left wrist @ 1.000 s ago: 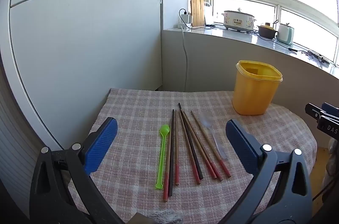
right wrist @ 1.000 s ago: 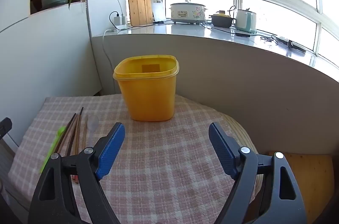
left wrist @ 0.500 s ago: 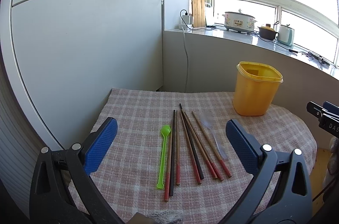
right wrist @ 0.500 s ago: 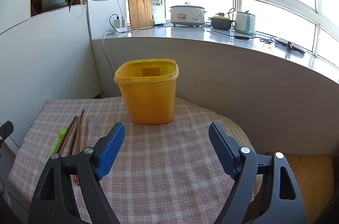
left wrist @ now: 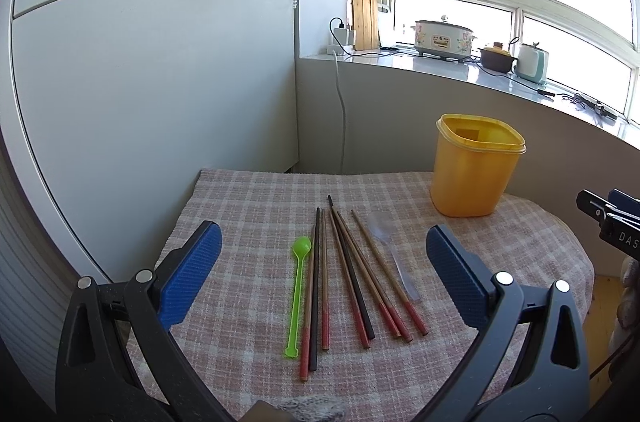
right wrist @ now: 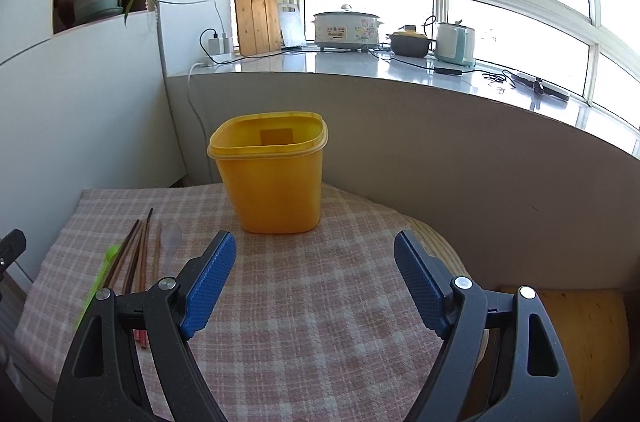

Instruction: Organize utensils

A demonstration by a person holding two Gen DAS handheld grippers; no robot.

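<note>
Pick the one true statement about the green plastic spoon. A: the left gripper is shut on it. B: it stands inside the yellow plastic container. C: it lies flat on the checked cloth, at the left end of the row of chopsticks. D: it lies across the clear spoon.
C: the green plastic spoon lies flat on the checked cloth, left of the chopsticks, untouched by the open left gripper.

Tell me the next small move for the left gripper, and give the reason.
Probably lower the left gripper onto the green spoon. Both grippers are open and empty, every utensil lies flat on the checked cloth, and the yellow container stands empty. The spoon sits at the row's left edge, apart enough from the chopsticks to pinch alone.
</note>
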